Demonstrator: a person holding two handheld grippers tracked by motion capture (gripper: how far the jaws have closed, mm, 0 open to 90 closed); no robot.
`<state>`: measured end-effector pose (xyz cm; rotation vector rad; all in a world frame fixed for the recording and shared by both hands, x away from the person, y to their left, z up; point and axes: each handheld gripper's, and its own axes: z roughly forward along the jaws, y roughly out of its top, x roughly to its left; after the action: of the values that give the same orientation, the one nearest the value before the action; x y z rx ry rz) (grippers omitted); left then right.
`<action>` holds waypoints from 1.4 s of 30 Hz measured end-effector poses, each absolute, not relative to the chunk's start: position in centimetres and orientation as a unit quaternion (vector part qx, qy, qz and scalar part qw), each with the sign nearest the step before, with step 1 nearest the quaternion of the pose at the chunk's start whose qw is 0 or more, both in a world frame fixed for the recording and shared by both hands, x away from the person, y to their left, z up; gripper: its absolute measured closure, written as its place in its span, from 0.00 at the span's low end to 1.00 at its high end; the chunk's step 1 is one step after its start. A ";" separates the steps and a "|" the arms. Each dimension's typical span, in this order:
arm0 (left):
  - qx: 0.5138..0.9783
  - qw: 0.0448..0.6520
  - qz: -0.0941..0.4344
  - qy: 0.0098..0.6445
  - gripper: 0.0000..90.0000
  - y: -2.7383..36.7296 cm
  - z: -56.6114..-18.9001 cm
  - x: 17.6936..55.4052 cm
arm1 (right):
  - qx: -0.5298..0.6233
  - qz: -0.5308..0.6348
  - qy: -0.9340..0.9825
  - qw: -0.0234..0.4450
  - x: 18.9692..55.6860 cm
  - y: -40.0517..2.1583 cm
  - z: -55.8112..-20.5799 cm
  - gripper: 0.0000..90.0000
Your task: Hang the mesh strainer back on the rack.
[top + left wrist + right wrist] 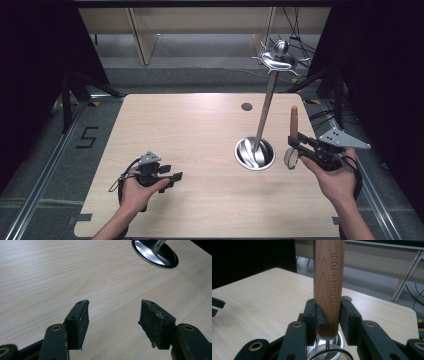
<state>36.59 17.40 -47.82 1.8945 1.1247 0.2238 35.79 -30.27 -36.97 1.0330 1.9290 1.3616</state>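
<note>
Strainer handle (pixel 329 277) between right hand-held gripper (pixel 328 315) jaws

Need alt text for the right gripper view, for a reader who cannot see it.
The right gripper clamps the wooden handle, stamped KITCHEN TOOL, of a small mesh strainer, handle pointing up. Behind lies the pale wooden table.

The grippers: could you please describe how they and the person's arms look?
Both grippers, left and right, are black with two flat, worn pads and brass-coloured pivot rivets. Each carries a grey three-cornered plate and trails a black cable. The forearms are bare, without sleeves.
</note>
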 end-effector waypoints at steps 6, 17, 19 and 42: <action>0.763 0.449 0.089 0.456 0.44 17.4 -47.9 36.6 | 0.394 0.514 0.707 0.284 35.6 -30.1 -36.6 0.78; 0.764 0.446 0.090 0.456 0.44 17.4 -47.9 36.6 | 0.380 0.517 0.707 0.298 35.8 -30.3 -35.6 0.78; 0.764 0.446 0.090 0.456 0.44 17.4 -47.9 36.6 | 0.394 0.519 0.704 0.283 35.7 -30.0 -35.5 0.78; 0.774 0.437 0.091 0.449 0.44 17.8 -47.8 36.7 | 0.379 0.531 0.696 0.300 36.0 -29.9 -34.2 0.78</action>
<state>36.70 17.76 -47.81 1.9252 1.1174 0.2274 35.98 -29.91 -34.16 1.0068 1.8477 1.4105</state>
